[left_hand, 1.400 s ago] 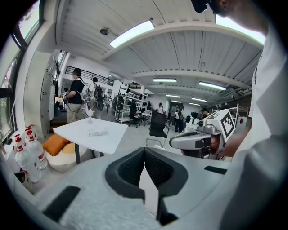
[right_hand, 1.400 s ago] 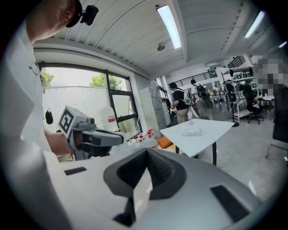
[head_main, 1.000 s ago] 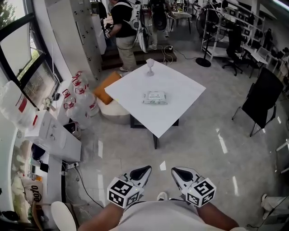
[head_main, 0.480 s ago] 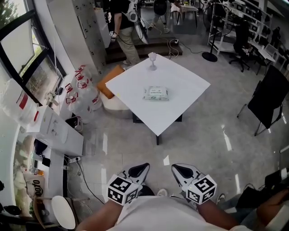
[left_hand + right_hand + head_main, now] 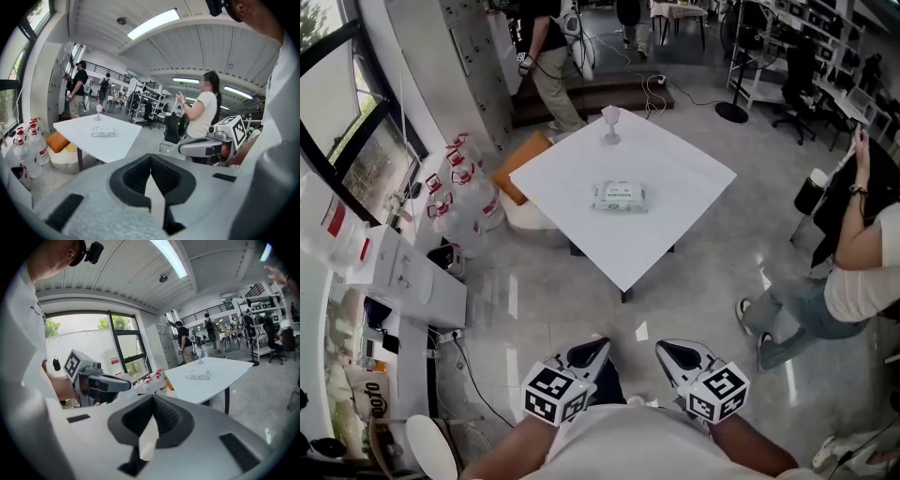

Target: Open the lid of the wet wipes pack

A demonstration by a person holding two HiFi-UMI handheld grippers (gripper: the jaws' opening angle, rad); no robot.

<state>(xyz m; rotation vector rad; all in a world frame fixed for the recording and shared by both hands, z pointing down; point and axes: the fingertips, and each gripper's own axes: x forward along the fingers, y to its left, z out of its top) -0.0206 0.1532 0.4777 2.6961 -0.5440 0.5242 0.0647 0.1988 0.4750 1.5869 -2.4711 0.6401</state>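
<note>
The wet wipes pack (image 5: pixel 619 196) lies flat near the middle of the white square table (image 5: pixel 675 225), its lid down. A stemmed glass (image 5: pixel 610 124) stands at the table's far corner. My left gripper (image 5: pixel 586 354) and right gripper (image 5: pixel 675 356) are held side by side close to my body, over the floor and well short of the table. Both are shut with nothing in them. The left gripper view has the pack (image 5: pixel 103 133) small and far beyond the shut left gripper (image 5: pixel 151 157). The right gripper view has the pack (image 5: pixel 198 375) far past the shut right gripper (image 5: pixel 153 399).
A person (image 5: pixel 853 281) stands on the floor right of the table. Water bottles (image 5: pixel 455 197), an orange cushion (image 5: pixel 517 173) and a white cabinet (image 5: pixel 403 272) crowd the left side. Another person (image 5: pixel 546 66) stands behind the table.
I have come a little closer to the table, both grippers still shut before me. A person has walked in at the right, where a black chair stood before.
</note>
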